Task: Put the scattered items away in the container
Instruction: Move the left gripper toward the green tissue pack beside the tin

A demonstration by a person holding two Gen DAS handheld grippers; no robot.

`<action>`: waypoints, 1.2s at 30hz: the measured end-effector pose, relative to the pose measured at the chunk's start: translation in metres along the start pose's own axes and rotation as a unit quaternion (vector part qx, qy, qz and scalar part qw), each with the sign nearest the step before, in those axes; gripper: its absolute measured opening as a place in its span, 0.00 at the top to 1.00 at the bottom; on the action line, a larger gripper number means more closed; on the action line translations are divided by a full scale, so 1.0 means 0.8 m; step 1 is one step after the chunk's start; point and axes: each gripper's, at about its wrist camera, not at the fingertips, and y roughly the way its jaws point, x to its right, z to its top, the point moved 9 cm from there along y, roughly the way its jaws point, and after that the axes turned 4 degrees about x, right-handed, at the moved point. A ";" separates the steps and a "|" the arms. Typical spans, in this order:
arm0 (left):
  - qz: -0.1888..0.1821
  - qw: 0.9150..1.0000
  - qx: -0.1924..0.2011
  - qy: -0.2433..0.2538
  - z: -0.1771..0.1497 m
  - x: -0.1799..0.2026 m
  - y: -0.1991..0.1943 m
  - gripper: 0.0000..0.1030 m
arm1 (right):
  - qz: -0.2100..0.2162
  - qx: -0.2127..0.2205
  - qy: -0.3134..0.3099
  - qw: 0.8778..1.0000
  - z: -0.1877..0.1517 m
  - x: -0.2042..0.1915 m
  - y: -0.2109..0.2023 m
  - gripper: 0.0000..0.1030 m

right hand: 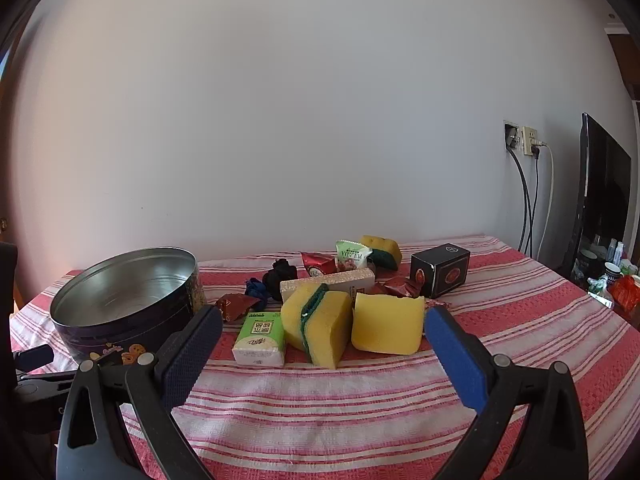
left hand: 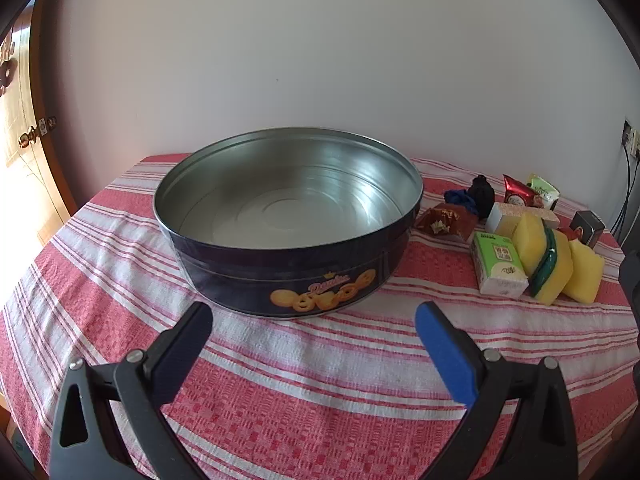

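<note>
A round dark-blue cookie tin [left hand: 288, 276] stands open and empty on the striped cloth; it also shows at the left in the right wrist view [right hand: 120, 320]. My left gripper [left hand: 314, 320] is open and empty just in front of the tin. My right gripper [right hand: 323, 322] is open and empty, facing a cluster of items: a green tissue pack [right hand: 260, 338], a yellow sponge with a green layer [right hand: 316, 322], a plain yellow sponge [right hand: 387, 326], a black box [right hand: 440, 274], snack packets [right hand: 352, 256] and a long beige box [right hand: 332, 280]. The cluster lies right of the tin [left hand: 532, 248].
A red-and-white striped tablecloth [right hand: 400, 400] covers the table. A white wall stands behind. Wall sockets with cables [right hand: 528, 148] and a dark screen [right hand: 604, 188] are at the right. A wooden door [left hand: 36, 128] is at the left. Another sponge [right hand: 382, 250] lies at the back.
</note>
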 end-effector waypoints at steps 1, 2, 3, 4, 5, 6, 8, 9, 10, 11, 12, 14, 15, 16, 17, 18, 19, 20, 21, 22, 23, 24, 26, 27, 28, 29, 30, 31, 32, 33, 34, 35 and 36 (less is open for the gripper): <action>-0.001 1.000 0.000 0.000 0.001 0.000 0.000 0.00 | 0.000 -0.001 0.001 1.000 -0.001 0.000 0.000 0.00; -0.001 1.000 0.000 0.000 0.002 0.000 0.000 0.00 | 0.000 -0.002 0.001 1.000 -0.002 0.001 0.001 0.00; -0.001 1.000 0.000 0.000 0.001 0.000 0.000 0.00 | 0.001 -0.004 0.001 1.000 -0.002 0.001 0.001 0.00; -0.001 1.000 0.000 0.001 0.001 0.000 0.000 0.00 | 0.001 -0.005 0.001 1.000 -0.003 0.000 0.002 0.00; -0.001 1.000 -0.001 0.002 0.001 0.001 0.000 0.00 | 0.002 -0.006 0.001 1.000 -0.003 0.000 0.003 0.00; -0.001 1.000 -0.002 0.002 0.001 0.001 0.000 0.00 | 0.003 -0.007 0.000 1.000 -0.003 -0.001 0.004 0.00; -0.002 1.000 -0.005 0.004 0.001 0.002 0.002 0.00 | 0.004 -0.009 -0.001 1.000 -0.004 -0.003 0.004 0.00; -0.003 1.000 -0.006 0.004 0.002 0.002 0.002 0.00 | 0.004 -0.009 -0.003 1.000 -0.004 -0.003 0.005 0.00; -0.004 1.000 -0.007 0.003 0.002 0.002 0.002 0.00 | 0.004 -0.010 -0.004 1.000 -0.005 -0.004 0.005 0.00; -0.005 1.000 -0.007 0.002 0.002 0.002 0.002 0.00 | 0.004 -0.011 -0.004 1.000 -0.005 -0.004 0.006 0.00; -0.006 1.000 -0.007 0.002 0.002 0.002 0.002 0.00 | 0.004 -0.012 -0.004 1.000 -0.005 -0.004 0.006 0.00; -0.007 1.000 -0.009 0.001 0.001 0.001 0.003 0.00 | 0.004 -0.015 -0.003 1.000 -0.005 -0.004 0.008 0.00; -0.007 1.000 -0.011 0.001 0.001 0.002 0.005 0.00 | 0.003 -0.016 -0.003 1.000 -0.006 -0.003 0.008 0.00; -0.008 1.000 -0.013 0.000 0.000 0.002 0.006 0.00 | 0.003 -0.016 -0.002 1.000 -0.006 -0.003 0.008 0.00; -0.009 1.000 -0.015 -0.001 0.000 0.002 0.007 0.00 | 0.003 -0.017 -0.001 1.000 -0.006 -0.003 0.008 0.00; -0.009 1.000 -0.016 -0.002 -0.001 0.002 0.007 0.00 | 0.003 -0.017 -0.001 1.000 -0.006 -0.003 0.008 0.00; -0.009 1.000 -0.016 -0.002 -0.001 0.002 0.008 0.00 | 0.004 -0.017 -0.001 1.000 -0.006 -0.003 0.008 0.00; -0.009 1.000 -0.016 -0.002 -0.001 0.003 0.008 0.00 | 0.005 -0.017 -0.001 1.000 -0.006 -0.003 0.008 0.00; -0.009 1.000 -0.015 -0.001 -0.001 0.004 0.008 0.00 | 0.006 -0.017 -0.002 1.000 -0.006 -0.003 0.009 0.00; -0.009 1.000 -0.014 0.000 -0.001 0.005 0.008 0.00 | 0.006 -0.017 -0.002 1.000 -0.006 -0.003 0.009 0.00; -0.009 1.000 -0.014 0.001 -0.001 0.006 0.007 0.00 | 0.006 -0.017 -0.003 1.000 -0.006 -0.003 0.009 0.00; -0.010 1.000 -0.014 0.003 -0.001 0.007 0.007 0.00 | 0.005 -0.016 -0.004 1.000 -0.006 -0.004 0.009 0.00; -0.010 1.000 -0.014 0.005 -0.001 0.008 0.008 0.00 | 0.004 -0.015 -0.004 1.000 -0.005 -0.004 0.008 0.00; -0.010 1.000 -0.015 0.005 -0.001 0.008 0.008 0.00 | 0.004 -0.014 -0.004 1.000 -0.005 -0.003 0.008 0.00; -0.011 1.000 -0.015 0.005 -0.001 0.008 0.008 0.00 | 0.003 -0.013 -0.003 1.000 -0.005 -0.002 0.008 0.00; -0.011 1.000 -0.015 0.005 -0.002 0.008 0.008 0.00 | 0.001 -0.012 -0.003 1.000 -0.004 -0.001 0.008 0.00; -0.011 1.000 -0.016 0.005 -0.002 0.008 0.008 0.00 | -0.002 -0.012 -0.002 1.000 -0.004 0.001 0.008 0.00; -0.012 1.000 -0.016 0.005 -0.002 0.008 0.008 0.00 | -0.005 -0.012 0.000 1.000 -0.004 0.003 0.008 0.00; -0.012 1.000 -0.016 0.005 -0.002 0.008 0.008 0.00 | -0.008 -0.012 0.002 1.000 -0.004 0.005 0.008 0.00; -0.012 1.000 -0.016 0.005 -0.002 0.008 0.008 0.00 | -0.012 -0.010 0.004 1.000 -0.003 0.008 0.007 0.00; -0.012 1.000 -0.016 0.005 -0.002 0.008 0.008 0.00 | -0.014 -0.005 0.005 1.000 -0.001 0.009 0.005 0.00; -0.013 1.000 -0.016 0.004 -0.002 0.008 0.008 0.00 | -0.016 0.002 0.002 1.000 0.001 0.009 0.002 0.00; -0.013 1.000 -0.017 0.004 -0.002 0.008 0.007 0.00 | -0.017 0.008 -0.003 1.000 0.003 0.008 0.000 0.00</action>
